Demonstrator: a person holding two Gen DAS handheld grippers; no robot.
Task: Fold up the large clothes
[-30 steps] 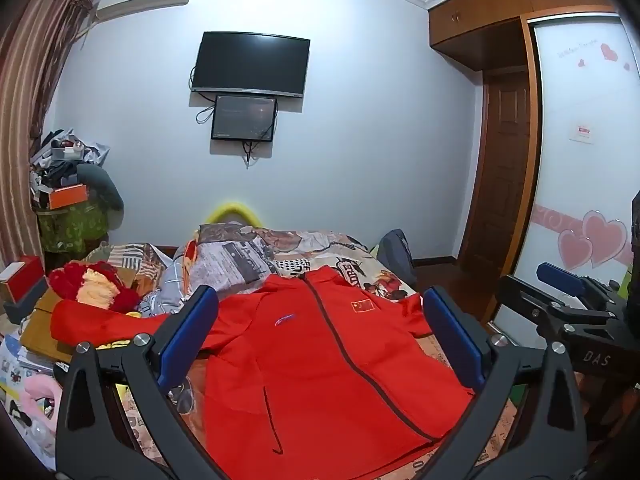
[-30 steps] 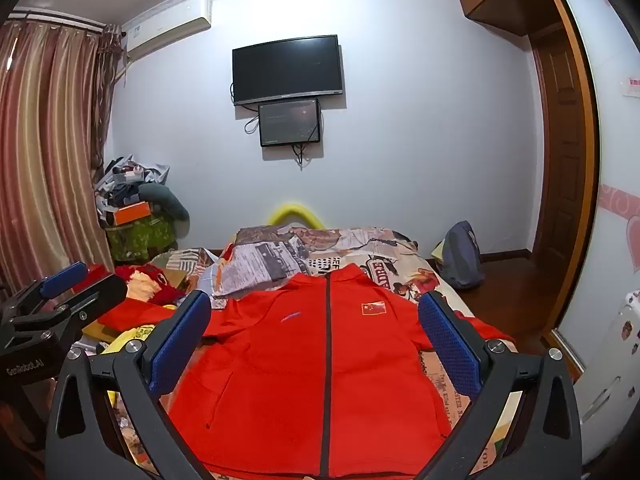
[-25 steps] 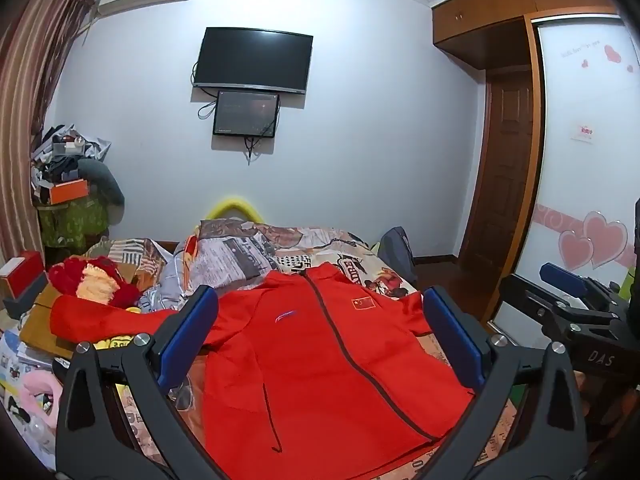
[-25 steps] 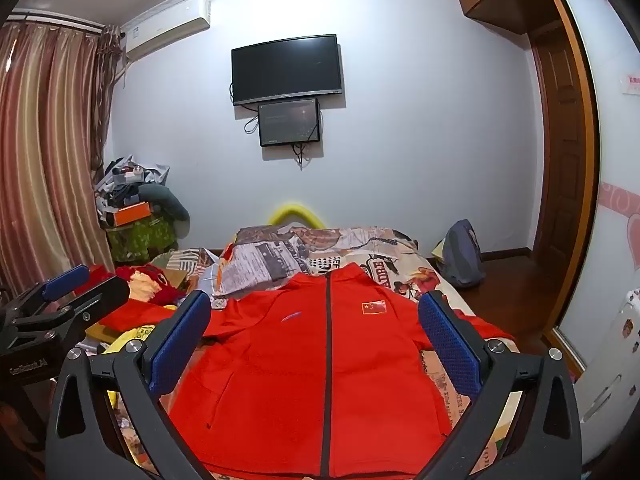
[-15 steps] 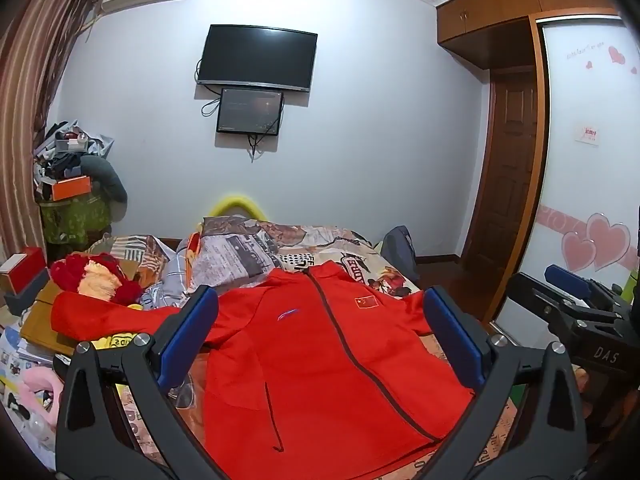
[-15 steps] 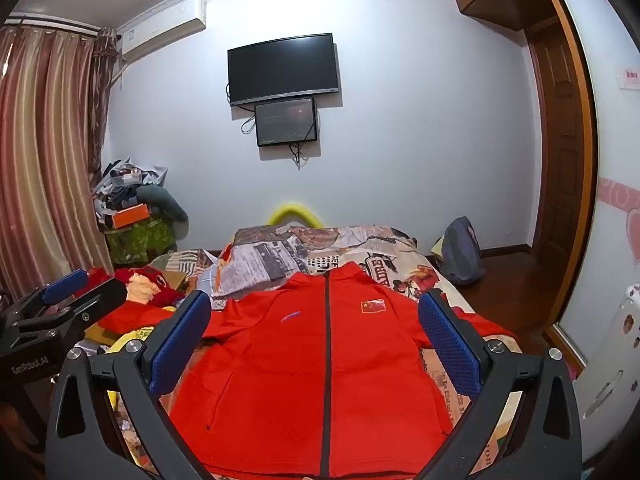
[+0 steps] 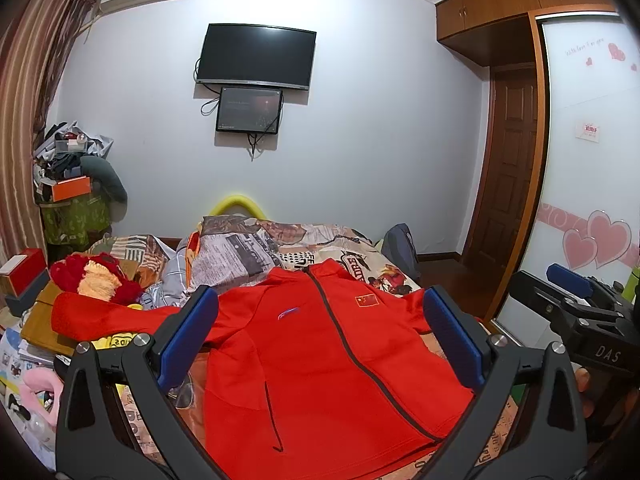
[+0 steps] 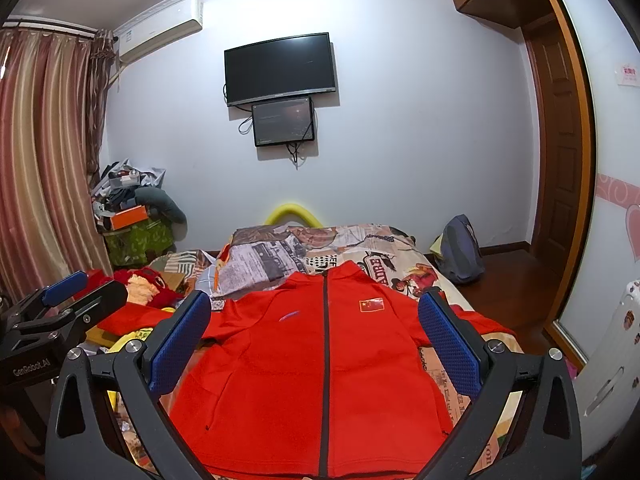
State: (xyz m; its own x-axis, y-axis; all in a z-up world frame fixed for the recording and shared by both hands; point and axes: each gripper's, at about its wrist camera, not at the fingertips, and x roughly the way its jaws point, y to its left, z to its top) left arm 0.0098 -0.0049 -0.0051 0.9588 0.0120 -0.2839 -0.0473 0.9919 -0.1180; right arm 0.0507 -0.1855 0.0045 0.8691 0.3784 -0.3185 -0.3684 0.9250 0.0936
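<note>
On the bed [image 8: 472, 304], a red zip-up jacket [image 8: 320, 368] lay spread face up, zipped closed, its collar toward the far wall and its hem nearest you. It rested on a newspaper-print quilt [image 8: 276, 264] that covered the mattress. A small flag patch [image 8: 371, 304] sat on the chest to the right of the zipper [image 8: 325, 360]. One sleeve [image 7: 108, 314] stretched out toward the clutter at the left of the bed; the other trailed toward the bed's right edge. Laid flat and open like this, the jacket looked ready for a first fold, though none had been started.

You held the left hand-held gripper [image 7: 320, 336] above the hem end of the jacket, its blue-padded fingers spread wide and touching nothing. You held the right hand-held gripper [image 8: 316, 336] alongside it, likewise spread wide and empty, with the zipper running nearly straight up the middle of its view. Both appeared poised over the near edge so that each could take one side of the garment.

A dark television [image 8: 280, 68] hung on the far wall with a smaller screen [image 8: 283, 121] beneath it. A red and cream plush toy [image 7: 96, 280] lay left of the outstretched sleeve, just beside it. A grey backpack [image 8: 460, 250] leaned on the floor to the right of the bed.
</note>
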